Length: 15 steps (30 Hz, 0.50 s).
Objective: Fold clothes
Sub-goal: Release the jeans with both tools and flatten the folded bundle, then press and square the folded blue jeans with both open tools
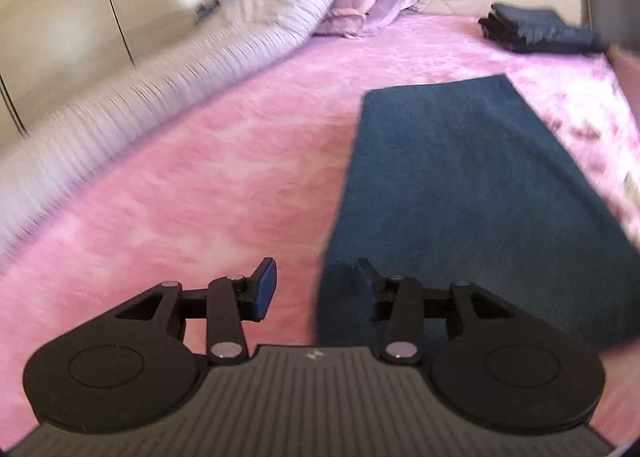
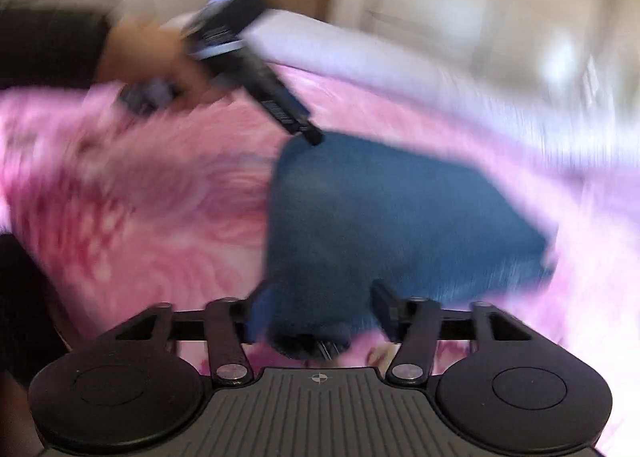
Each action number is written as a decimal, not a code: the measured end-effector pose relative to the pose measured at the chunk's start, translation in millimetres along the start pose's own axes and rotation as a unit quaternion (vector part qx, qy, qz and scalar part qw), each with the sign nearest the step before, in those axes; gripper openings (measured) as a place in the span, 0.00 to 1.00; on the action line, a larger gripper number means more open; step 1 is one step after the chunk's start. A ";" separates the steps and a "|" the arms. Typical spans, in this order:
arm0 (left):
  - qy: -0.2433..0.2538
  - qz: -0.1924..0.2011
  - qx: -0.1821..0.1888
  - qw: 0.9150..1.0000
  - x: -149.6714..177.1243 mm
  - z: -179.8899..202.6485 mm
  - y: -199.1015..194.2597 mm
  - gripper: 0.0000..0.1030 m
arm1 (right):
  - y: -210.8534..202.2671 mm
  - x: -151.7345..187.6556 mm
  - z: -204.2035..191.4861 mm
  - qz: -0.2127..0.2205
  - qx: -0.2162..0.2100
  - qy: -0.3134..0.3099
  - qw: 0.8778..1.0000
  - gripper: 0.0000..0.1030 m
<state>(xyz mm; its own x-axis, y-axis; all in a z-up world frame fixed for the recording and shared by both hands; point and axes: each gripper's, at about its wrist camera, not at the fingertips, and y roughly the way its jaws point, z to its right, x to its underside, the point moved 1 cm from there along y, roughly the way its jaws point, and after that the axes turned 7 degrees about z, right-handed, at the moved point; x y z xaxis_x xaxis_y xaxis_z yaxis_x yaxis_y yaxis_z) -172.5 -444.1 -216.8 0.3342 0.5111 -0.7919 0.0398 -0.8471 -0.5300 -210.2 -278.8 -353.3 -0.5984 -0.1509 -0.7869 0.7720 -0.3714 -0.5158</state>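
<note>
One folded blue garment [image 1: 472, 193] lies on the pink bedspread [image 1: 200, 185]. The left gripper [image 1: 316, 289] is spread, nothing between its jaws, at the garment's near-left corner. The right gripper [image 2: 316, 313] straddles an edge, its grasp unclear through blur. Two pillows [image 1: 368, 1] and one dark folded stack [image 1: 536, 33] sit far.

Teal garment [image 1: 460, 193] on mottled pink bedspread [image 1: 200, 185]; striped lilac duvet [image 1: 168, 65].
</note>
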 end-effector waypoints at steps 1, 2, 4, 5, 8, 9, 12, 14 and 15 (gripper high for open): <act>0.012 -0.001 -0.009 1.000 4.6 0.1 -9.1 0.38 | 3.9 -1.8 -10.8 -0.004 0.000 -0.026 1.000 0.67; 0.025 -0.002 -0.019 1.000 9.2 0.1 -18.2 0.39 | 14.5 -2.1 -19.7 -0.013 0.000 -0.047 0.999 0.67; 0.044 -0.007 -0.033 0.998 20.1 1.0 -35.3 0.39 | 39.6 -1.3 -33.1 -0.040 0.010 -0.085 0.995 0.67; 0.051 -0.011 -0.037 0.998 26.6 1.9 -43.2 0.39 | 54.6 -0.2 -38.9 -0.059 0.020 -0.108 0.992 0.66; 0.051 -0.027 -0.037 0.998 40.1 7.2 -56.0 0.40 | 77.5 4.2 -43.0 -0.084 0.057 -0.160 0.982 0.64; 0.050 -0.033 -0.036 0.998 43.7 9.4 -59.6 0.40 | 84.3 5.7 -43.8 -0.090 0.069 -0.176 0.978 0.55; 0.053 -0.044 -0.031 0.997 47.0 21.4 -69.2 0.40 | 83.9 14.1 -35.1 -0.087 0.067 -0.212 0.971 0.19; 0.070 -0.037 -0.023 0.997 42.3 34.8 -77.4 0.40 | 59.1 16.0 -18.9 -0.081 0.066 -0.224 0.969 0.14; 0.080 -0.030 -0.019 0.996 38.9 41.9 -82.2 0.40 | 43.0 15.7 -8.7 -0.080 0.067 -0.226 0.968 0.13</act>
<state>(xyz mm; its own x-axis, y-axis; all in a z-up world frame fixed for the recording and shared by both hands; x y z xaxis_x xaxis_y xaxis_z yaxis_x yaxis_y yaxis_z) -202.2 -348.5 -216.7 0.4755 0.5338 -0.6993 0.0979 -0.8220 -0.5610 -184.5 -289.1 -390.9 -0.7643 -0.4566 -0.4554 0.6448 -0.5338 -0.5471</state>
